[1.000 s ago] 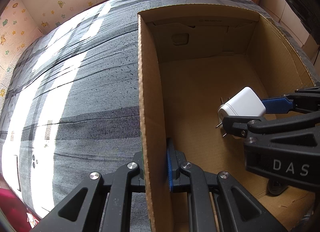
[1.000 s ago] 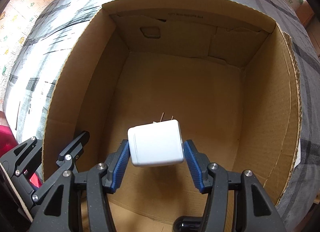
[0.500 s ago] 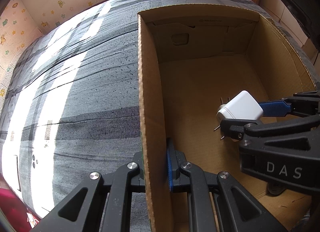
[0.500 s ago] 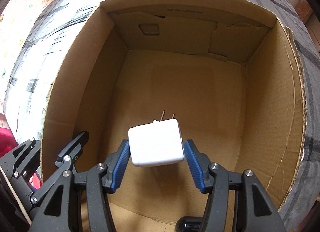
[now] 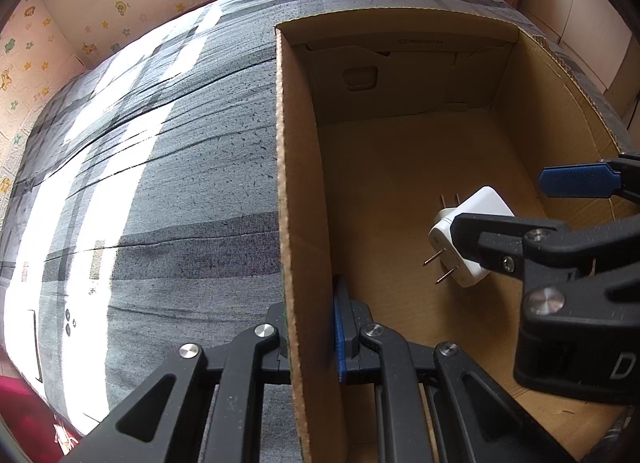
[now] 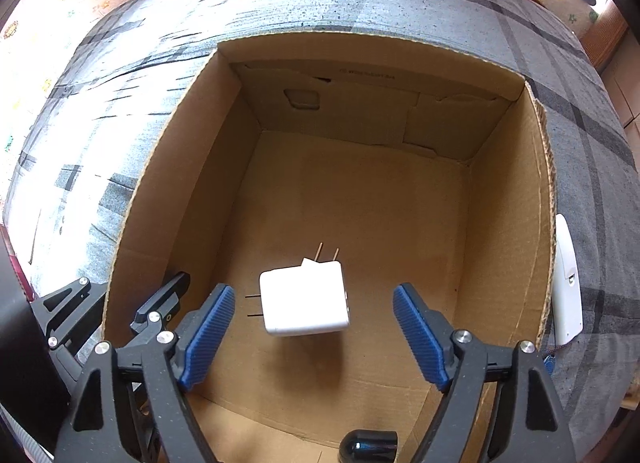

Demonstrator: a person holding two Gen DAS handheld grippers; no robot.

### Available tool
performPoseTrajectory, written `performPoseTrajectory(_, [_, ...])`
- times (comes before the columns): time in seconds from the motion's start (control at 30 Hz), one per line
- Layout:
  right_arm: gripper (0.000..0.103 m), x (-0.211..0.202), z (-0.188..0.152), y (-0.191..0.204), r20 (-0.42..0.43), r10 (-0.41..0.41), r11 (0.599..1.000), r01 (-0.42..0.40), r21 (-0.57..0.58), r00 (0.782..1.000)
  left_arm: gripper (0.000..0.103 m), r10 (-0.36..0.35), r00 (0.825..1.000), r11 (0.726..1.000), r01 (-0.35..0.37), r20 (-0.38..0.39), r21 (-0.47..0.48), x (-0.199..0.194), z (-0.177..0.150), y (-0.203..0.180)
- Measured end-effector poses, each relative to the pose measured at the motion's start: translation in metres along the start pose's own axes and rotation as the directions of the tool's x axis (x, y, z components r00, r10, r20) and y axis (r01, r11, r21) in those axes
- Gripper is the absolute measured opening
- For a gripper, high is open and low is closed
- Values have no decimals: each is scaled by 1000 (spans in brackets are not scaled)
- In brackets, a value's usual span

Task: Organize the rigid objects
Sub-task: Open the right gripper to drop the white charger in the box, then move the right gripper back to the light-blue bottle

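A white plug adapter (image 6: 305,303) with metal prongs lies on the floor of an open cardboard box (image 6: 508,231); it also shows in the left wrist view (image 5: 470,239). My right gripper (image 6: 312,337) is open above the adapter, its blue pads (image 6: 208,335) spread either side and clear of it. My left gripper (image 5: 310,337) is shut on the box's left wall (image 5: 298,199), one finger outside and one blue pad inside. The right gripper (image 5: 516,207) shows in the left wrist view over the box's right side.
The box stands on a grey plaid bedspread (image 5: 160,167). A white flat device (image 6: 568,283) lies on the cloth just outside the box's right wall. A dark round object (image 6: 368,445) sits at the box's near edge. Patterned wall panels (image 5: 48,63) border the bed.
My right gripper has opened and let go of the adapter, which dropped onto the box floor. The right gripper has risen and pulled back. My left gripper has not moved.
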State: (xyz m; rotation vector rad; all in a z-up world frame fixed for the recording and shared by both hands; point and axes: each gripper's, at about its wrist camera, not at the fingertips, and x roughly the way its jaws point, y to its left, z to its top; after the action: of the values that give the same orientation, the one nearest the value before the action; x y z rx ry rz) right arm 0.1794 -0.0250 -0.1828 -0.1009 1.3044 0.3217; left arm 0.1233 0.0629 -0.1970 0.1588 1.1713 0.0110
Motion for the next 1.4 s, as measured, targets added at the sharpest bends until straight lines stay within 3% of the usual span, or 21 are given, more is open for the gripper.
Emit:
performPoseTrajectory(0.3, [93,-25,-4,-2,62,-50,999,50,3,997,13,-1,1000,1000,1,1,-3,-2,0,1])
performPoseTrajectory(0.77, [102,-58,-8,-26,144,-48,998,42,42,988,13,0,1000,1000,0,0,-4,0,1,-1])
performPoseTrajectory(1.4, [102,-93,-36,-105,177,-114,983,86,160,978,13,0,1000,1000,0,1,-4,1,1,0])
